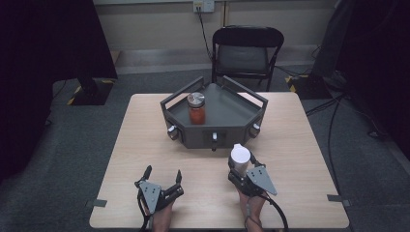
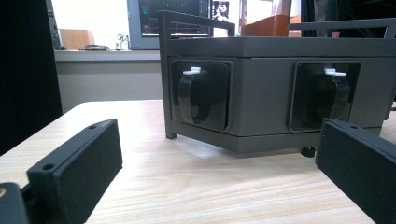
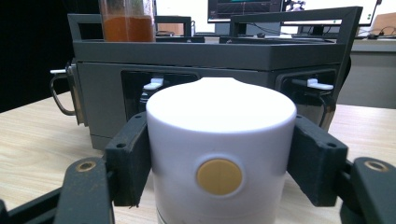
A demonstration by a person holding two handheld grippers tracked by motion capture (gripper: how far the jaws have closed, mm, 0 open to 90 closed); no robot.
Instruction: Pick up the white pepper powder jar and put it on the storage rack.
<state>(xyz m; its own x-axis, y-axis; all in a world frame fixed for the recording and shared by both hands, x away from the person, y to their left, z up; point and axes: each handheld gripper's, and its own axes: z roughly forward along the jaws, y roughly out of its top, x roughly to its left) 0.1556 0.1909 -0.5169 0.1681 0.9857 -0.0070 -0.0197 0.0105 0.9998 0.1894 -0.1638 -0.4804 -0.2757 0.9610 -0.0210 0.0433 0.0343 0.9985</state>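
White canister (image 3: 219, 163) with a yellow round button stood on the surface (image 1: 145, 140) before the grey tray (image 1: 232, 113), clamped in the right claw (image 1: 241, 166). Jar (image 1: 196, 108) of orange contents sat inside the tray. Left claw (image 1: 162, 175) rested level, jaws wide apart and empty.

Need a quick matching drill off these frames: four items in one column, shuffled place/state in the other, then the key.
Items:
1. white container
2. orange-filled jar
3. left tongs
4. folding chair

States:
A. open, nothing between the jaws
B. standing on the grey tray
C. beyond the far edge of the table
D. clamped between the right tongs

Pairs: 1-D, 2-B, 3-A, 4-C
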